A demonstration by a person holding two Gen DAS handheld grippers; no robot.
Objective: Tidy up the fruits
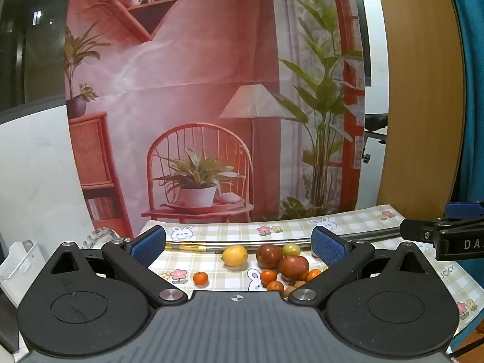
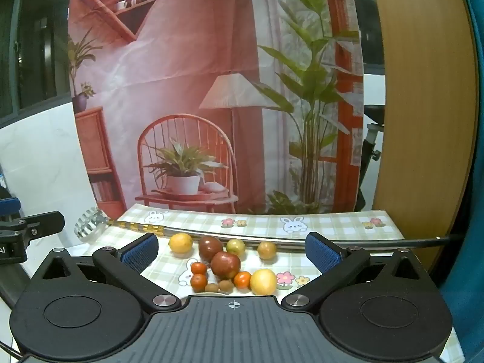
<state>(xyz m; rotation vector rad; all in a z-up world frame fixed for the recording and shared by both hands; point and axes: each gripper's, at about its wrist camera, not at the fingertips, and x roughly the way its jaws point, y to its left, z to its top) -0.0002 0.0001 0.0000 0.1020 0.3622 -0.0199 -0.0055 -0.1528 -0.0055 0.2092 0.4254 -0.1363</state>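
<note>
Fruit (image 2: 225,264) lying loose, clustered lower centre on checked cloth (image 2: 326,227), unsorted. Left gripper (image 1: 239,246) and right gripper (image 2: 231,249) hovering spread wide, empty, probably lining up first pick.

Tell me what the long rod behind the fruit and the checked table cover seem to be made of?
The rod looks like polished metal: silvery, glinting, with a brassy gold section near one end. The cover looks like smooth printed vinyl or oilcloth, since it lies flat with a faint sheen, though it could be cloth.
</note>
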